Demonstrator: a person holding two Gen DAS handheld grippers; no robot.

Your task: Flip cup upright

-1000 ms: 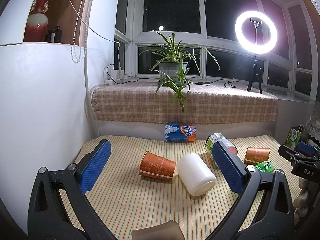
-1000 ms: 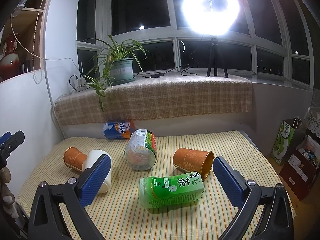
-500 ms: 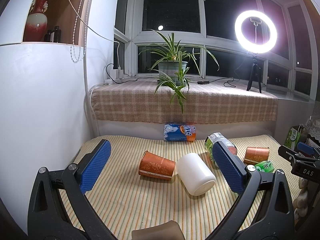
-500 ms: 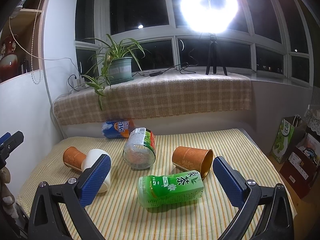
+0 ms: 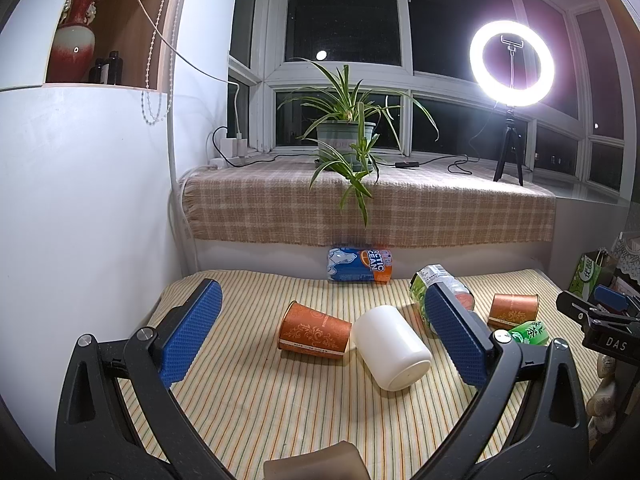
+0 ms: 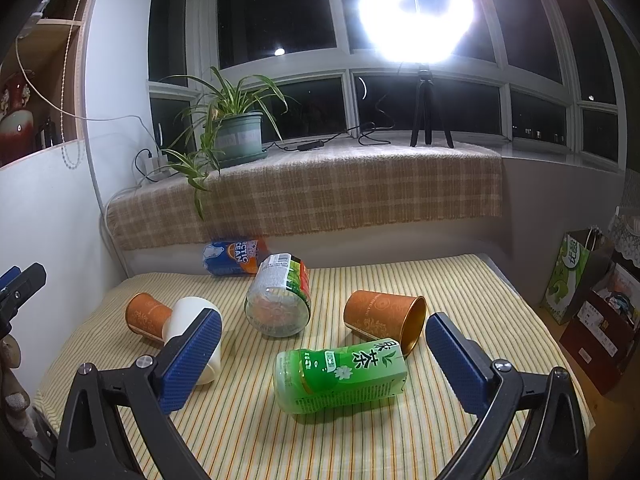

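Three cups lie on their sides on the striped table. An orange paper cup (image 5: 314, 331) touches a white cup (image 5: 391, 347) between the fingers of my open, empty left gripper (image 5: 322, 340), a little beyond it. A second orange cup (image 6: 385, 318) lies with its mouth to the right, beyond my open, empty right gripper (image 6: 324, 364); in the left wrist view it (image 5: 513, 311) lies at far right. The white cup (image 6: 192, 326) and first orange cup (image 6: 148, 315) show at left in the right wrist view.
A green tea bottle (image 6: 340, 374) lies between the right gripper's fingers. A clear bottle (image 6: 280, 300) and a blue packet (image 6: 234, 257) lie farther back. Behind the table stands a cloth-covered sill (image 6: 320, 196) with a plant (image 6: 236, 136) and ring light (image 6: 416, 20). A white wall (image 5: 80, 220) is at left, bags (image 6: 576, 276) at right.
Both grippers have drifted very slightly; the objects sit almost where they did. Nothing was gripped or moved.
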